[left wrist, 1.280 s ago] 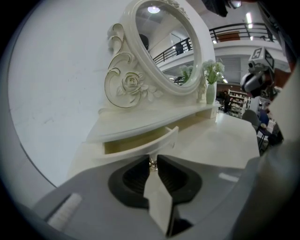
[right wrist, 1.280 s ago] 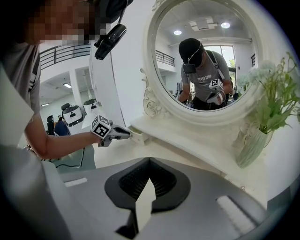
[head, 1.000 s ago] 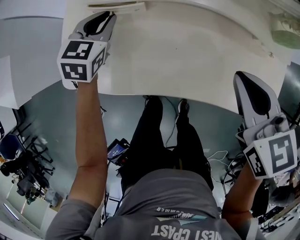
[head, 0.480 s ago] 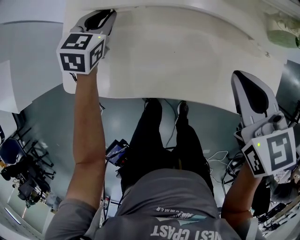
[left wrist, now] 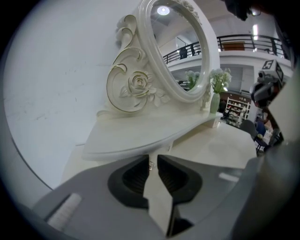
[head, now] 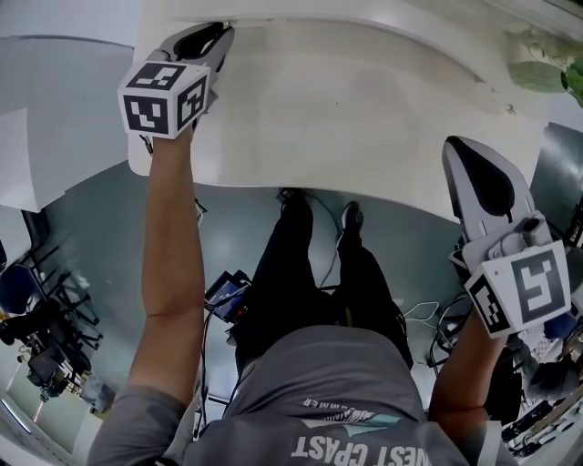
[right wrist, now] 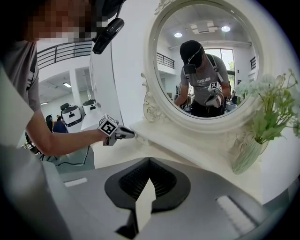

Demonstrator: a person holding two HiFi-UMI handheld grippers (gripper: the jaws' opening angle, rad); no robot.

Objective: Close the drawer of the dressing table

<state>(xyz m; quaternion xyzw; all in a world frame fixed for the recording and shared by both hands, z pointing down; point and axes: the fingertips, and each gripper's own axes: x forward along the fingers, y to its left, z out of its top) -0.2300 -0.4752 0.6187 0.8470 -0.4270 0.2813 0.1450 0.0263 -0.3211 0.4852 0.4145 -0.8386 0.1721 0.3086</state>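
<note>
**Head view.** The white curved-front dressing table [head: 364, 109] is filling the top of the frame. The left gripper [head: 208, 38] is reaching to the table's far left corner, with its tips in under the edge of the raised shelf [head: 273, 11]. The bare forearm [head: 173, 264] is stretching straight out behind it. The right gripper [head: 469, 162] is hanging off the table's near right edge, apart from the left one and over the grey floor [head: 100, 209] (tips just beside the rim, contact not clear).

**Left gripper view.** The jaws are standing drawn in to a narrow slot. They are pinching the small metal drawer pull [left wrist: 150, 164] between their tips. The white drawer front [left wrist: 161, 149] is sitting in under the shelf, about level with its edge, so the drawer is reading as pushed home. Above, the oval mirror in a carved white rose-scroll frame [left wrist: 176, 47] is leaning overhead. A pale green ribbed vase of white flowers [left wrist: 215, 96] is standing at the mirror's far side.

**Right gripper view.** The jaws are resting tip to tip with nothing between them. Beyond them the same mirror is showing the person's reflection [right wrist: 201, 79]. The vase is standing at the right on the shelf. The left gripper is showing at the shelf's left end, against the drawer.
</note>
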